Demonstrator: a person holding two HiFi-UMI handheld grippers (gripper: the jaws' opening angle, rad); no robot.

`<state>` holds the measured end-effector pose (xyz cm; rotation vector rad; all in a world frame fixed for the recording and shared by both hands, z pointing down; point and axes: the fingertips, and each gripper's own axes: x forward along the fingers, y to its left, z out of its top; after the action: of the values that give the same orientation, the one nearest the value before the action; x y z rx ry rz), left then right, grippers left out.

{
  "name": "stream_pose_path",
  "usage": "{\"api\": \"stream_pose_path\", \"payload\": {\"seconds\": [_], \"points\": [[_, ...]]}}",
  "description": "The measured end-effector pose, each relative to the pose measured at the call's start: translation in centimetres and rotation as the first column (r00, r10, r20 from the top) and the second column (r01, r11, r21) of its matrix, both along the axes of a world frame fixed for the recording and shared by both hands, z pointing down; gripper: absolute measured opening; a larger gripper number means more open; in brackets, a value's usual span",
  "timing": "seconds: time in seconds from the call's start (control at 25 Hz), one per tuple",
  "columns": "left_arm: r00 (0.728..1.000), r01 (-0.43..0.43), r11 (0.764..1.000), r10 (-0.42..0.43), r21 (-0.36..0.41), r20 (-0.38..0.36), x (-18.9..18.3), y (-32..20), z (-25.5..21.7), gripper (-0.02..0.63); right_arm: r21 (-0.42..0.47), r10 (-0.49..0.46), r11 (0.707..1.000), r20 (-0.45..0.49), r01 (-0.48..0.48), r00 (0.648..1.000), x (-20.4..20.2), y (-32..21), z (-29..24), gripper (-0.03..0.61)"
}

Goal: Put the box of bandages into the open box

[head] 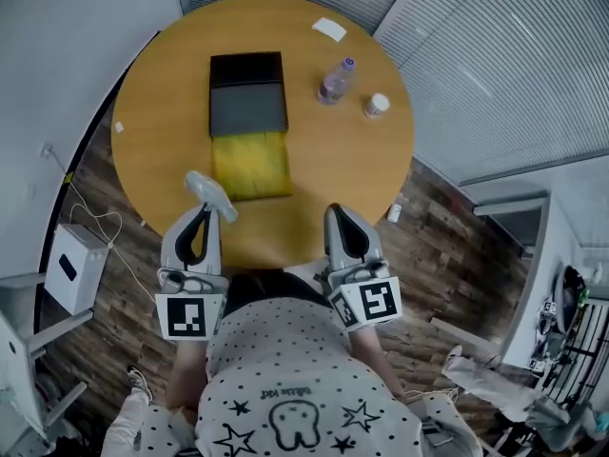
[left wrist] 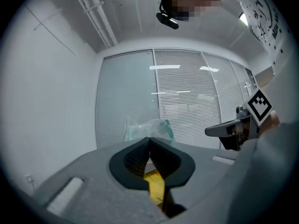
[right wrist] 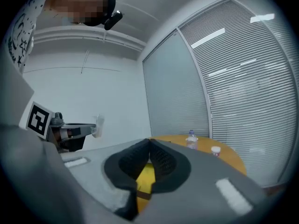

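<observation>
An open box (head: 248,109) lies flat on the round wooden table (head: 162,93), black at its far end, grey in the middle, with a yellow part (head: 251,165) nearest me. My left gripper (head: 211,209) is shut on a pale, translucent bandage pack (head: 206,189) over the table's near edge, just left of the yellow part. In the left gripper view the pack (left wrist: 148,129) sticks up past the closed tips of the left gripper (left wrist: 149,141). My right gripper (head: 335,213) is at the near edge, shut and empty; in its own view the tips of the right gripper (right wrist: 149,142) meet.
A water bottle (head: 335,79), a small white jar (head: 377,105) and a white card (head: 329,29) sit at the table's far right. Slatted blinds and glass walls surround the table. A white unit (head: 74,265) stands on the wooden floor at left.
</observation>
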<state>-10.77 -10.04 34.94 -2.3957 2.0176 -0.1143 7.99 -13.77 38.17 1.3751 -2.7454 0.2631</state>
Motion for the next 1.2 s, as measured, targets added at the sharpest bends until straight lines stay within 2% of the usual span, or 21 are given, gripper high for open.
{"api": "stream_pose_path", "payload": {"seconds": [0.48,1.2], "points": [[0.998,0.056,0.998,-0.057,0.005,0.03,-0.1,-1.0,0.1,0.011,-0.019,-0.036,0.999,0.028,0.037,0.999,0.6,-2.4,0.5,0.005],[1.0,0.011,0.999,-0.013,0.048,0.027,-3.3,-2.3,-2.4,0.011,0.005,0.013,1.0,0.031,-0.013,0.999,-1.9,-3.3,-1.8,0.005]]}}
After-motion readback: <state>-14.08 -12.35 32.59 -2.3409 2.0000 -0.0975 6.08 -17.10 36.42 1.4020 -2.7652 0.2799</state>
